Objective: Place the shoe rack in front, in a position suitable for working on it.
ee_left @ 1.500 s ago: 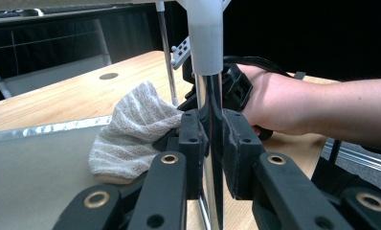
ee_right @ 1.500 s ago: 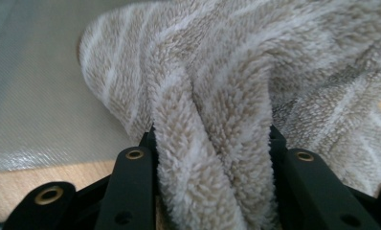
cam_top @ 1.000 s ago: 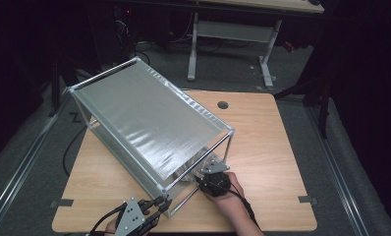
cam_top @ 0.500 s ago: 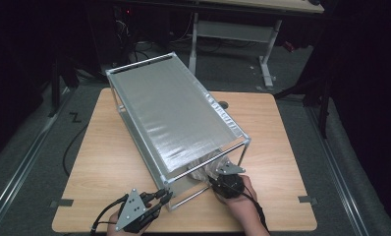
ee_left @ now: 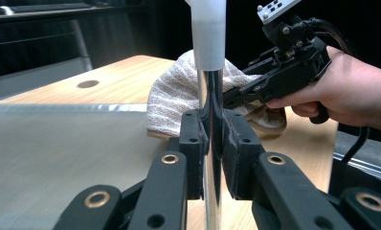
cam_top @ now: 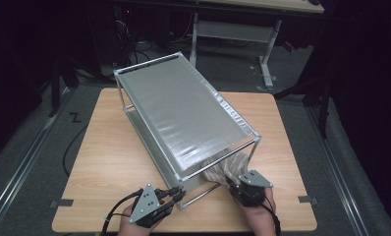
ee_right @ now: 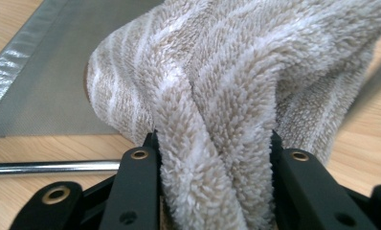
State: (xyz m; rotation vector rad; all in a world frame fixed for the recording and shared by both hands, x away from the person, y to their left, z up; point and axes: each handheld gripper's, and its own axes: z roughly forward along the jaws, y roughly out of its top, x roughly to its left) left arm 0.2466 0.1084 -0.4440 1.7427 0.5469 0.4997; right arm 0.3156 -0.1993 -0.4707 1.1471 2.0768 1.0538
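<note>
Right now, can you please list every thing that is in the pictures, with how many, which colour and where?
rack: one, silver metal frame with grey mesh shelves, standing across the middle of the table
rack leg: one, shiny metal with a white cap, at the near corner
towel: one, beige with white stripes, at the rack's near right end, on the lower level
table: one, light wood, under everything
desk: one, pale frame, on the floor behind
left gripper: one, black, shut on the rack leg
right gripper: one, black, shut on the towel
hands: two, each holding a gripper, at the table's near edge
</note>
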